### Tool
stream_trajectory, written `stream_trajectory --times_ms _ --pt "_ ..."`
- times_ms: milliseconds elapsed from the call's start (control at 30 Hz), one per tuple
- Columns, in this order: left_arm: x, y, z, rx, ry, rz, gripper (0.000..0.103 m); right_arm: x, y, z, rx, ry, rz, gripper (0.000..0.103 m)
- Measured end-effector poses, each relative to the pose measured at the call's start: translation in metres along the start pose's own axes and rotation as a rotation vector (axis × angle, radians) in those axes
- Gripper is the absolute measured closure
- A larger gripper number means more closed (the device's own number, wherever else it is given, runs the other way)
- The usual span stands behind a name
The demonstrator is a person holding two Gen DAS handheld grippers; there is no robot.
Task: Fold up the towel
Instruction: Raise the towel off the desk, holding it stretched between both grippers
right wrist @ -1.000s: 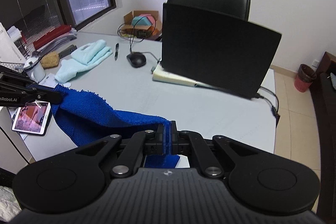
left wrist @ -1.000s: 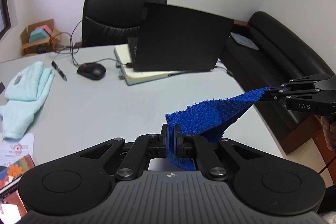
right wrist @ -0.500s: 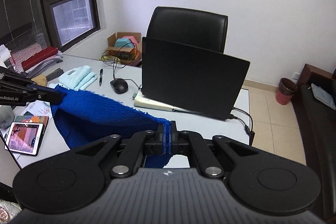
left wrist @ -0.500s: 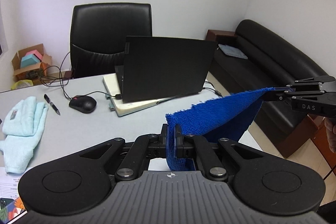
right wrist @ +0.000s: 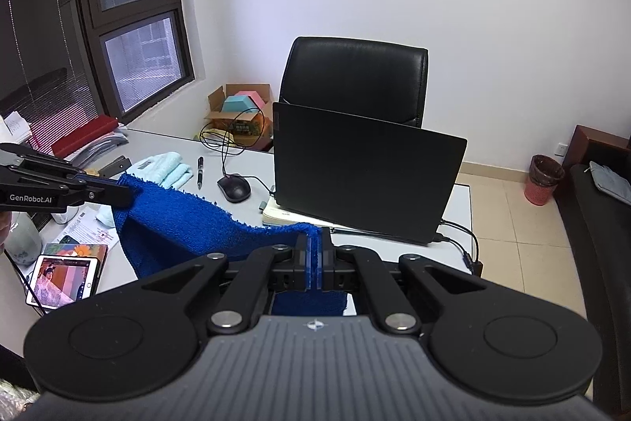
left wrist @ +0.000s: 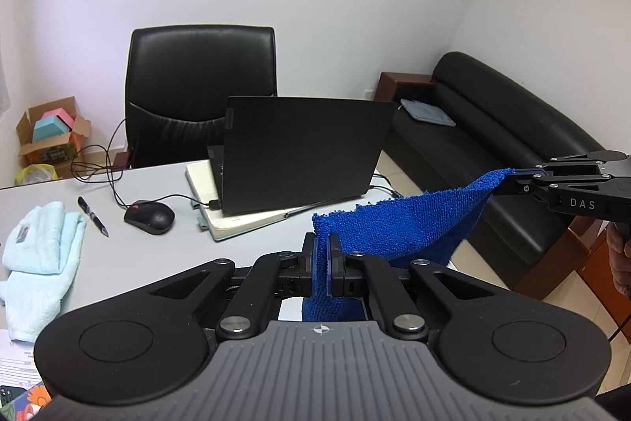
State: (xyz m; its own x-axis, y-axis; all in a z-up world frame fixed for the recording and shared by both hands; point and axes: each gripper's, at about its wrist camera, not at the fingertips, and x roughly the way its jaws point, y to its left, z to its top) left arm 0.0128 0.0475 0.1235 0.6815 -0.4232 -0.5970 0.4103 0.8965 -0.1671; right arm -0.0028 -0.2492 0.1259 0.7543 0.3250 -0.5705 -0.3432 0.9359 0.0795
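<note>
Left gripper (left wrist: pixel 322 265) clamped on one blue towel (left wrist: pixel 398 229) corner. Right gripper (right wrist: pixel 314 263) pinching the other. Stretched taut above the counter (left wrist: pixel 130 255).

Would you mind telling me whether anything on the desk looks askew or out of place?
Only the pale blue towel at the desk's left edge: it is loosely bunched, with one end trailing crookedly. The blue towel hangs between both grippers.

On the grey surface (left wrist: pixel 130 263) stand an open black laptop (left wrist: pixel 303 152), a mouse (left wrist: pixel 150 217), a pen (left wrist: pixel 92 210) and a light-blue towel (left wrist: pixel 39 255).
</note>
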Motion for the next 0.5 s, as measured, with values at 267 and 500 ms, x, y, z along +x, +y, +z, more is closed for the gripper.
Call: stream_trajectory --times_ms 267,500 --pt "-0.007 0.002 -0.002 0.010 0.004 -0.014 0.099 -0.008 0.003 0.001 -0.006 0.007 0.008 0.100" --pt "-0.013 0.000 -0.005 0.034 0.027 -0.022 0.099 -0.016 0.005 -0.002 0.008 0.016 0.018 0.100"
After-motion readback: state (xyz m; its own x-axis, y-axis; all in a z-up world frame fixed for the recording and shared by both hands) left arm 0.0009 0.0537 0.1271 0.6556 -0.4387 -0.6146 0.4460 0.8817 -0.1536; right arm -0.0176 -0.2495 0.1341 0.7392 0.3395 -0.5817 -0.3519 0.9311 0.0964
